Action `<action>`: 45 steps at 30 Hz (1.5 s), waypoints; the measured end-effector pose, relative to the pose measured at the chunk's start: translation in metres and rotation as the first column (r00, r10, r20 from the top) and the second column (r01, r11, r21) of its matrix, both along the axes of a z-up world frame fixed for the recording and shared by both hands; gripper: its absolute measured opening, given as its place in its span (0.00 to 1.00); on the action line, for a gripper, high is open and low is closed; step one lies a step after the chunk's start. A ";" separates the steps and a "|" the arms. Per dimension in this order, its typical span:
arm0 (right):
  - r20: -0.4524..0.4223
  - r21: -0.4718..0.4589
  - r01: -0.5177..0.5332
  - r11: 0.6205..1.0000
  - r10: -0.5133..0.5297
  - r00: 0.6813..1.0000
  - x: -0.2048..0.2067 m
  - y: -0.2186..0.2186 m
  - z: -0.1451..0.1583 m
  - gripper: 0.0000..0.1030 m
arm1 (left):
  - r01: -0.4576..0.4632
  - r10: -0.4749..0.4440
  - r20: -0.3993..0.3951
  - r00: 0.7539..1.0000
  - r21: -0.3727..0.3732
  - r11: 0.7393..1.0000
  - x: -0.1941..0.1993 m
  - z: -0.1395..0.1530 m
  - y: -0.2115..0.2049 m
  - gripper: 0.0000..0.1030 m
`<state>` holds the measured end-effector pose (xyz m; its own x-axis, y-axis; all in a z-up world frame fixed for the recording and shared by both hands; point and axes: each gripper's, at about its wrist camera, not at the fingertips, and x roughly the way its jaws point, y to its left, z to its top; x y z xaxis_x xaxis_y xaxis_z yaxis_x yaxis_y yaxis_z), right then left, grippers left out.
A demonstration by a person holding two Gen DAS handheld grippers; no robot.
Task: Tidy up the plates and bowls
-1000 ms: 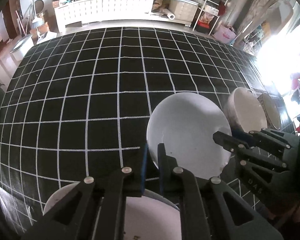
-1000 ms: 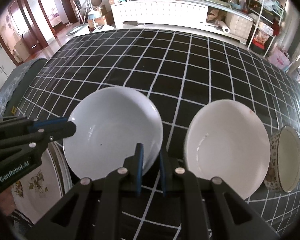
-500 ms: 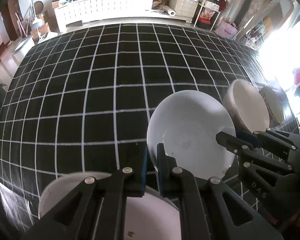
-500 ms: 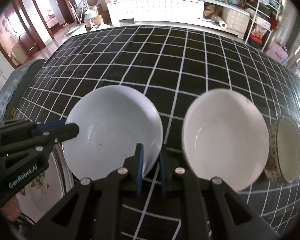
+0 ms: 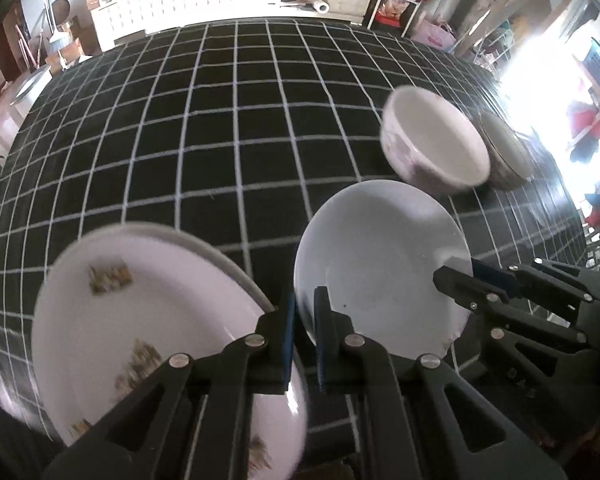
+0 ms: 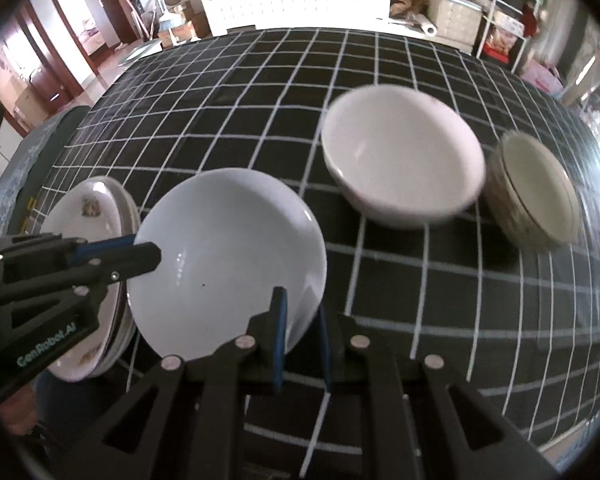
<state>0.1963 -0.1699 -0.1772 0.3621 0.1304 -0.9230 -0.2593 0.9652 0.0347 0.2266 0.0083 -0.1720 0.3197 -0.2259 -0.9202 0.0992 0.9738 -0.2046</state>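
A plain white plate (image 5: pixel 380 264) (image 6: pixel 228 256) is held above the black grid tablecloth by both grippers. My left gripper (image 5: pixel 304 320) is shut on its left rim. My right gripper (image 6: pixel 302 320) is shut on its near right rim; it also shows in the left wrist view (image 5: pixel 456 280). A stack of white plates with brown floral marks (image 5: pixel 140 320) (image 6: pixel 88 216) lies to the left of the held plate. A white bowl (image 5: pixel 432 140) (image 6: pixel 400 156) and a patterned bowl (image 5: pixel 504 152) (image 6: pixel 536 188) stand to the right.
The table (image 5: pixel 220 120) carries a black cloth with white grid lines. A white cabinet (image 6: pixel 300 4) and shelves (image 6: pixel 500 8) stand beyond its far edge. A dark chair back (image 6: pixel 32 152) is at the table's left edge.
Both grippers have lifted the white plate off the table and raised it, drawing back toward the near edge. The floral plate stack and both bowls now show more fully.
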 end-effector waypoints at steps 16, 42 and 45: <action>-0.010 0.001 0.047 0.999 -0.047 0.999 -0.051 -0.032 0.001 0.18 | 0.024 -0.024 0.007 1.000 -0.021 0.999 -0.045 -0.002 -0.036 0.07; 0.063 0.170 0.201 0.965 -0.214 0.975 0.025 -0.087 0.079 0.18 | 0.054 -0.059 0.181 0.982 0.030 0.998 0.018 0.094 -0.026 0.07; 0.019 0.186 0.223 0.957 -0.231 0.973 0.041 -0.089 0.075 0.18 | 0.076 -0.081 0.141 0.987 0.038 0.996 0.038 0.085 -0.035 0.08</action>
<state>0.2374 -0.2585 -0.1023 0.4381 0.2045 -0.8754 -0.0390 0.9772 0.2087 0.2644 -0.0268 -0.0874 0.4304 -0.2265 -0.8738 0.2013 0.9677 -0.1517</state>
